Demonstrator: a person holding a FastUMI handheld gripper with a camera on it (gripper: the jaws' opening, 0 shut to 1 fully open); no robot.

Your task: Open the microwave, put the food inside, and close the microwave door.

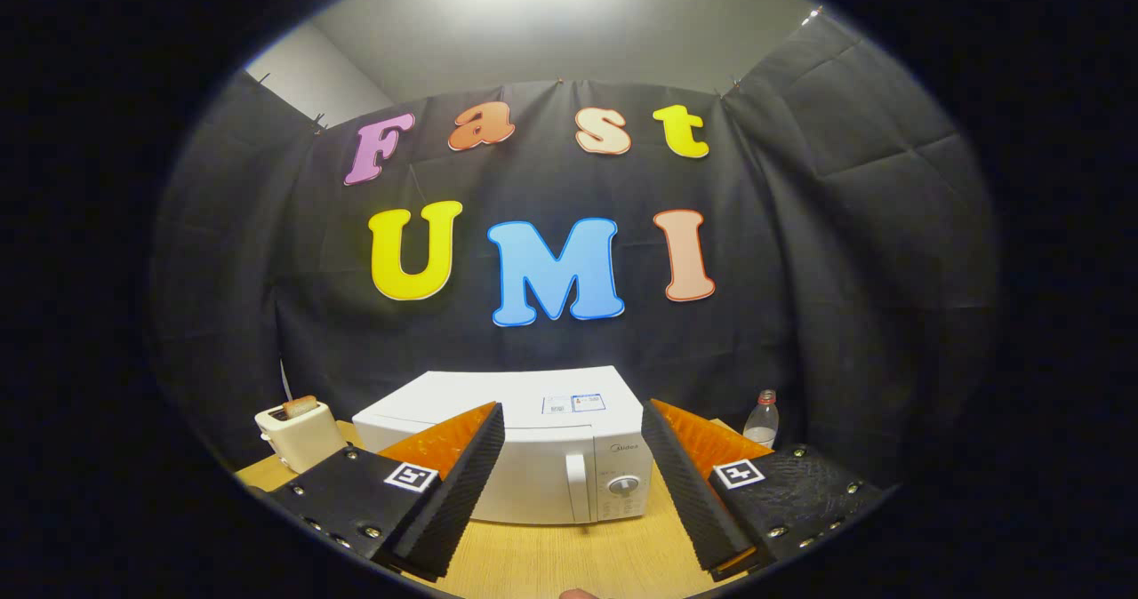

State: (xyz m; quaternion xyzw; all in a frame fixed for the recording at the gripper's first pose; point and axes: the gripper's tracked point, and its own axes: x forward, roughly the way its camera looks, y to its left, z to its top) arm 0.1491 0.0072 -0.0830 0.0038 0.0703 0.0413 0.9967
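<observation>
Smooth plastic and painted casing on pale wood, matt cloth behind.

The microwave [533, 457] has a smooth white casing with a faint sheen, paper stickers on its top, and a glossy handle and dial. The counter [569, 559] is light wood with a fine grain and a matt finish. At far left the toaster [298, 435] looks like smooth cream plastic; at far right the bottle [762, 419] is clear plastic. The gripper [573, 479], fingers spread apart with nothing between them, has ribbed, matt, rubbery-looking fingers [462, 483]. The cloth wall [845, 252] is matt and creased.
</observation>
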